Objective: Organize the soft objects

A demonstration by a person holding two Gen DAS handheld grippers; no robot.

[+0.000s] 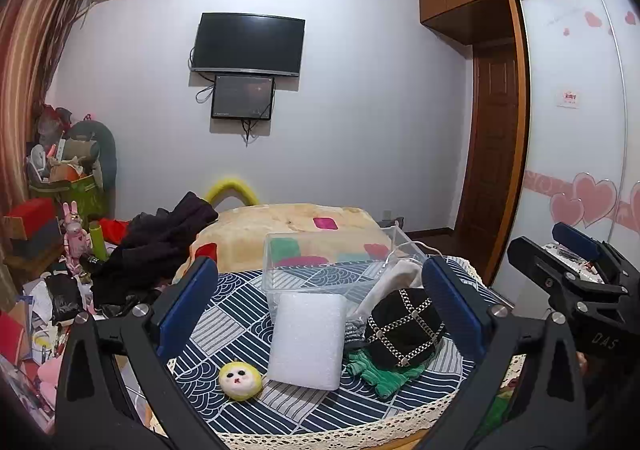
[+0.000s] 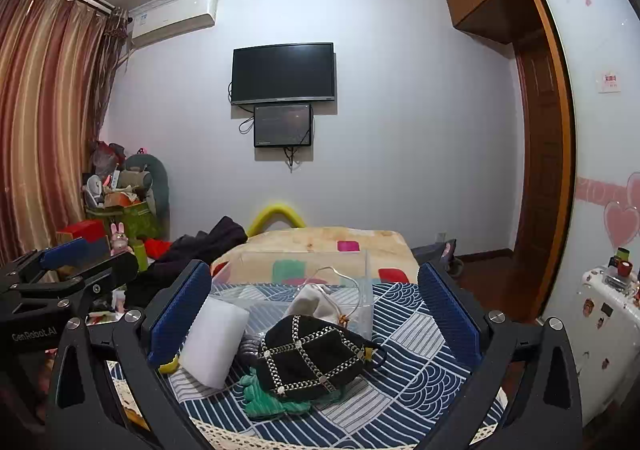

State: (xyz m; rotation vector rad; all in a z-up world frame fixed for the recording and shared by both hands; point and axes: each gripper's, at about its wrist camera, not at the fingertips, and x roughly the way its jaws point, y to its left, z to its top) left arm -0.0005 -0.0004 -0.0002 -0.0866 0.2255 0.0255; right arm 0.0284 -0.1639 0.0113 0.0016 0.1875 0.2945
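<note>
On a round table with a blue patterned cloth (image 1: 236, 314) lie a white foam block (image 1: 306, 340), a yellow round plush face (image 1: 239, 378), a black studded mask (image 1: 404, 326) over a green knit piece (image 1: 380, 374), and a cream cloth pouch (image 1: 394, 282). A clear plastic box (image 1: 332, 262) stands behind them. My left gripper (image 1: 320, 306) is open above the foam block, empty. My right gripper (image 2: 316, 314) is open above the mask (image 2: 316, 354), empty. The foam block (image 2: 216, 342), green piece (image 2: 268, 398), pouch (image 2: 312, 302) and box (image 2: 296, 278) also show in the right wrist view.
A bed with a beige blanket (image 1: 296, 226) lies behind the table, dark clothes (image 1: 160, 238) heaped at its left. Clutter and a pink bunny toy (image 1: 74, 238) crowd the left floor. A white cabinet (image 2: 600, 330) stands at the right. Wardrobe doors (image 1: 576, 129) line the right wall.
</note>
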